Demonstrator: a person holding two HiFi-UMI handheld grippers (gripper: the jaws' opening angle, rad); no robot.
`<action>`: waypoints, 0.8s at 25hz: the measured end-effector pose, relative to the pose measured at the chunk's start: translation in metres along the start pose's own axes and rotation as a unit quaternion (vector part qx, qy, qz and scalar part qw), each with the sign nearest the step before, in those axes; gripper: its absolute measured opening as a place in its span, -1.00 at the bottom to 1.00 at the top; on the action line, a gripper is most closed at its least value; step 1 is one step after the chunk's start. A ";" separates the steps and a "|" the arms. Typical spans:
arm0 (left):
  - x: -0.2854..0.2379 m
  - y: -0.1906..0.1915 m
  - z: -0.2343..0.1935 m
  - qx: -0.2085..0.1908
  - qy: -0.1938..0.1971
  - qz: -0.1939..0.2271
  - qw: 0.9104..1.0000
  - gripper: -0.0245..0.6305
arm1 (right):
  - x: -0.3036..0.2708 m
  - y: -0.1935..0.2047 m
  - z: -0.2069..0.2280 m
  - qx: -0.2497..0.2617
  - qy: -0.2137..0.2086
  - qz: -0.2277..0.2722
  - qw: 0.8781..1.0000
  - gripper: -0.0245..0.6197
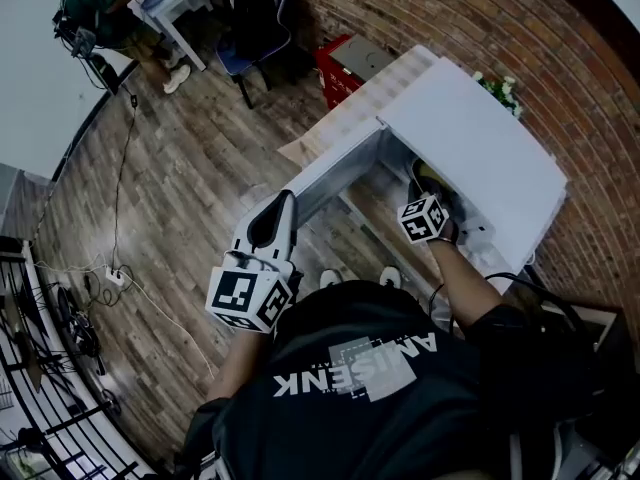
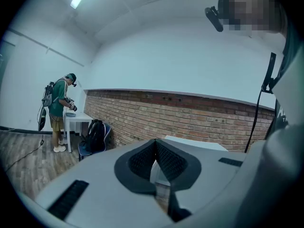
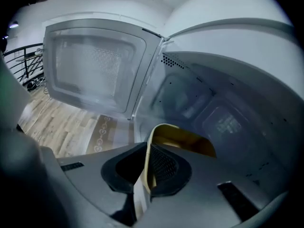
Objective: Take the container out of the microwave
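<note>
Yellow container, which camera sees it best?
The right gripper view: the container sits close, rim pinched by the right gripper. The head view catches a sliver; the left gripper view shows none.

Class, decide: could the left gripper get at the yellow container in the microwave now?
Probably not: the left gripper sits out by the free edge of the open door, and the right gripper, shut on the container, crowds the way in.

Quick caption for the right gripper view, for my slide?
Right hand-held gripper clamps the yellow container by its rim inside the open microwave.
</note>
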State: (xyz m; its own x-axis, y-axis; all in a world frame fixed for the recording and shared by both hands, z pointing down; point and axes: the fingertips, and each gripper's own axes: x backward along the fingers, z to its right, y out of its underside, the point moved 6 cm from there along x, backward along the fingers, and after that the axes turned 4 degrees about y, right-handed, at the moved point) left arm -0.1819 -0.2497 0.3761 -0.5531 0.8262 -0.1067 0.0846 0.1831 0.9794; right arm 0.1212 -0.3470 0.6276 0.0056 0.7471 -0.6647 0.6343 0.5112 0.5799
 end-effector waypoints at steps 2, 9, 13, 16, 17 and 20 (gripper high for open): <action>-0.004 0.002 -0.003 0.004 0.012 -0.001 1.000 -0.89 | 0.007 0.001 -0.004 -0.009 -0.003 0.002 1.000 -0.76; -0.015 0.004 -0.017 0.021 0.051 -0.002 0.998 -0.89 | 0.030 -0.014 -0.018 -0.014 -0.011 0.015 1.000 -0.76; -0.018 0.005 -0.024 0.027 0.068 0.000 0.997 -0.89 | 0.040 -0.027 -0.031 -0.016 -0.020 0.023 0.999 -0.76; -0.020 0.005 -0.031 0.032 0.076 0.001 0.997 -0.89 | 0.047 -0.036 -0.042 -0.016 -0.035 0.027 0.999 -0.76; -0.021 0.005 -0.032 0.035 0.081 0.000 0.996 -0.89 | 0.051 -0.038 -0.044 -0.016 -0.038 0.028 0.999 -0.76; -0.024 0.007 -0.037 0.039 0.093 0.000 0.995 -0.89 | 0.060 -0.043 -0.053 -0.010 -0.044 0.032 0.998 -0.76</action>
State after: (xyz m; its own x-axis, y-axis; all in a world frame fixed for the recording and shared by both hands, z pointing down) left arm -0.1984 -0.2881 0.3915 -0.6968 0.7142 -0.0659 0.1449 0.2302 0.9623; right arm 0.0532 -0.3016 0.5873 0.1131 0.7390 -0.6642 0.6148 0.4731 0.6311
